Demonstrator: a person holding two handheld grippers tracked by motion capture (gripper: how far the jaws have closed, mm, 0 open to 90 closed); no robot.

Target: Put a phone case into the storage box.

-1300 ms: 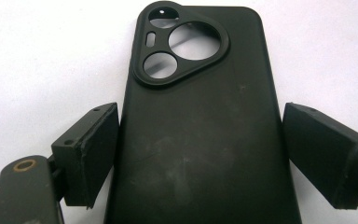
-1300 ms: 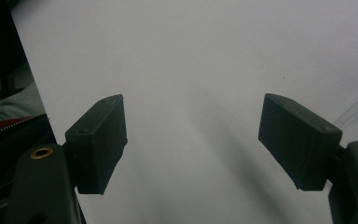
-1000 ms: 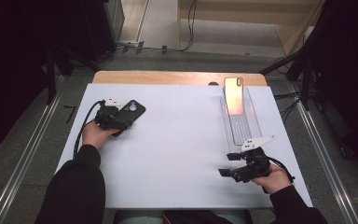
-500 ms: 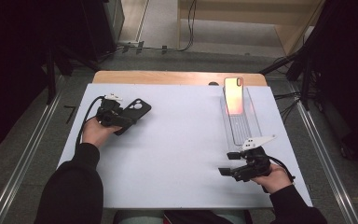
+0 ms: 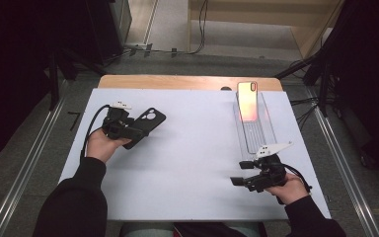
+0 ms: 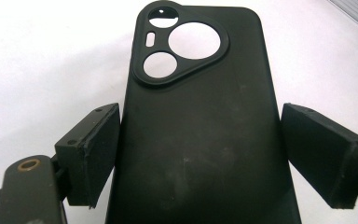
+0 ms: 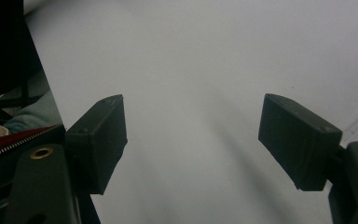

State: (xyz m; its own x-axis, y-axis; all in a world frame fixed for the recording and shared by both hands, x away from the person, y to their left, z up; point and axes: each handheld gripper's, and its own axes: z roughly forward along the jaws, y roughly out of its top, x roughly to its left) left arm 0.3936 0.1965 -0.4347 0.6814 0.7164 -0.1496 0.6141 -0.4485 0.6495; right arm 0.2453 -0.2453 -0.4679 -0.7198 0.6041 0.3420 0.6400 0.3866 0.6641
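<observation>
One black phone case [image 6: 200,126] on bench [image 5: 197,163], far left | lies between jaws of left hand-held gripper [image 5: 137,131], jaws spread, left jaw touching its edge, right just clear | right hand-held gripper [image 5: 242,174] near right, spread, holding nothing.

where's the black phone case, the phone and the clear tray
black phone case [image 6: 200,140], left gripper view, middle of its back
phone [image 5: 248,101], high view, middle of its glowing back
clear tray [image 5: 256,136], high view, bare floor below the phone
</observation>
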